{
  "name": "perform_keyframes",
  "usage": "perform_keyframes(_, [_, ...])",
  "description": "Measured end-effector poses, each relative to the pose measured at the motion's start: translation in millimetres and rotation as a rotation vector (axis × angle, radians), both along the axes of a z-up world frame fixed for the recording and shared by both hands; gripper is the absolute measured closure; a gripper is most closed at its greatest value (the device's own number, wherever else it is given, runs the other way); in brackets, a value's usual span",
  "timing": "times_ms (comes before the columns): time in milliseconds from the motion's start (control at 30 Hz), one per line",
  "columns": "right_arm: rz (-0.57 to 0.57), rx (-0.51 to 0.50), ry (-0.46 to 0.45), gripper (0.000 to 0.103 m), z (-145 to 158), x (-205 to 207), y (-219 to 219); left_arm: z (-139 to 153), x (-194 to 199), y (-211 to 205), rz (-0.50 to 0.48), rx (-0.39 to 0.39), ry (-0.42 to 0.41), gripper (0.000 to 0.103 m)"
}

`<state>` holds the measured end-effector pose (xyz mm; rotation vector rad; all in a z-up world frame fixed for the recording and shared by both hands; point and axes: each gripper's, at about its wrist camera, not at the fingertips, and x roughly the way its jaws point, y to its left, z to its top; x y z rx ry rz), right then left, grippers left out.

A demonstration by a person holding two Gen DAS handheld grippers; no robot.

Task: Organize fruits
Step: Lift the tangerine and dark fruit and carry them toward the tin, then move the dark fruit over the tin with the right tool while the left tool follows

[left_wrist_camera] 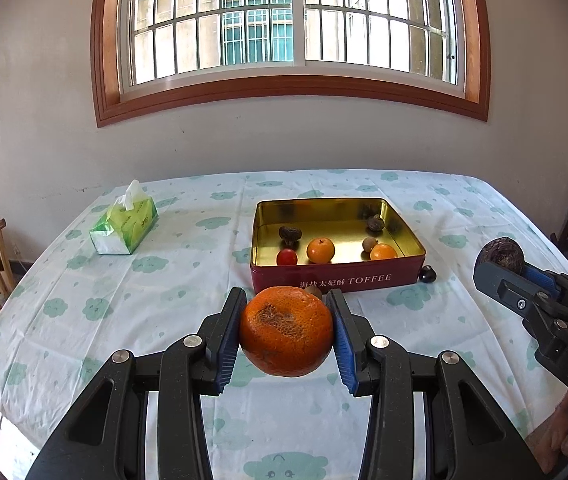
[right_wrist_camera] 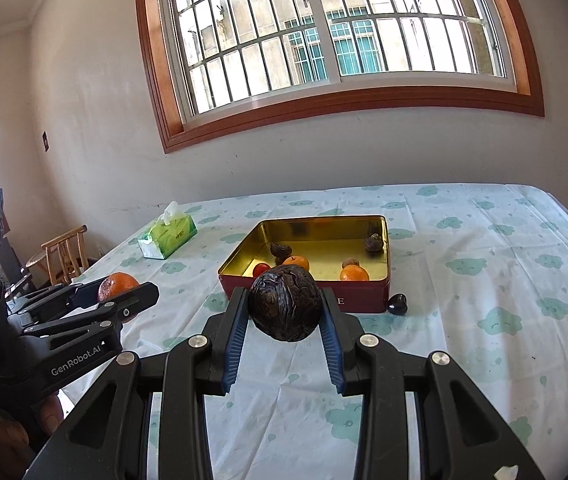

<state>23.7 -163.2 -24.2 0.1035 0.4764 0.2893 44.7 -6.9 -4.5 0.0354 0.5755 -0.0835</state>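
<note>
Left gripper [left_wrist_camera: 287, 334] pinches a blemished orange [left_wrist_camera: 286, 331]. Right gripper [right_wrist_camera: 285, 314] pinches a dark wrinkled fruit [right_wrist_camera: 286, 307], both near the toffee tin [left_wrist_camera: 380, 280].

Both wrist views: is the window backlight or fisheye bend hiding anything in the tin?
Left wrist view: the window is bright, yet the tin and its fruits read clearly; edges bow. Right wrist view: the dark wrinkled fruit in the right tongs hides part of the tin's front; its gold floor shows mild glare.
</note>
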Motion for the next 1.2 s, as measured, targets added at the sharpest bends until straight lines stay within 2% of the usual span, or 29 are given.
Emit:
perform_keyframes(267, [-0.015,-0.015,-0.005,0.07,4.9,5.0,3.9,-1.9,12.1,-0.9,-0.021,0.002,0.0,0.061])
perform_keyframes(567, [-0.041,-0.058,0.028,0.07,0.7,26.4,-2.8,-14.4,51.6,-7.6,-0.035,-0.04,0.036,0.061])
perform_keyframes(800, [-0.061,-0.056,0.048,0.07,-1.3,45.9,-11.8,-20.5,70.4,-17.9,-0.055,-0.012,0.045,0.061])
perform_keyframes(1200, [-0.042,-0.064,0.055,0.07,-4.7,69.5,-3.4,-20.9,91.4,-14.1,-0.045,-0.009,0.049,0.061])
